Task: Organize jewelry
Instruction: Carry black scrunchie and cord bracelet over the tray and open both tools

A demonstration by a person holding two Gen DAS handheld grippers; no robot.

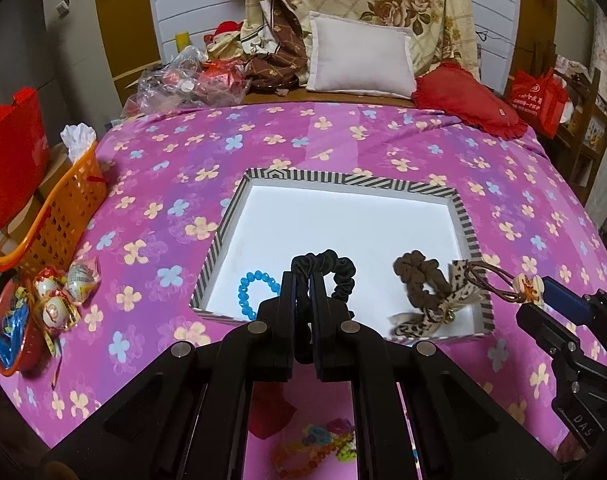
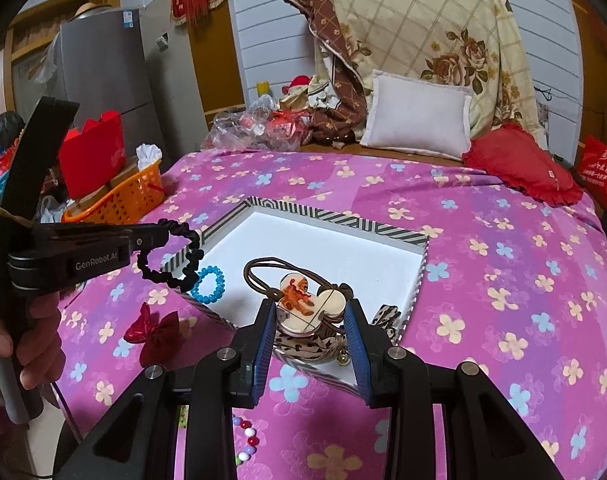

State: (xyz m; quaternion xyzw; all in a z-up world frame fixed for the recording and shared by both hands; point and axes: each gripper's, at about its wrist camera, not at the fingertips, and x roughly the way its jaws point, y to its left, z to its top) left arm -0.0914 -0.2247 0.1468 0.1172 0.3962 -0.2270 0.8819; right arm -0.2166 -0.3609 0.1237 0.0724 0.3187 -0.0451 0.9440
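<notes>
Left gripper point(image 1: 303, 280) has its 2 fingers pressed together on a black scrunchie point(image 1: 335, 268), which dangles over the near edge of the striped-rim box point(image 1: 355, 182) on the pink flowered bedspread point(image 1: 163, 168). Right gripper point(image 2: 311, 320) pinches a cream mouse-head charm point(image 2: 307, 306) on a brown hair tie point(image 2: 263, 266), held over the box's near corner, fingers part-way apart with the charm filling the gap. Inside the box, a blue bead bracelet point(image 1: 249, 292) lies at 9 o'clock of the black scrunchie, and a brown scrunchie point(image 1: 417, 280) with a leopard-print bow point(image 1: 415, 320) sits at 3 o'clock. A red bow point(image 2: 151, 332) lies outside the box at 7 o'clock.
</notes>
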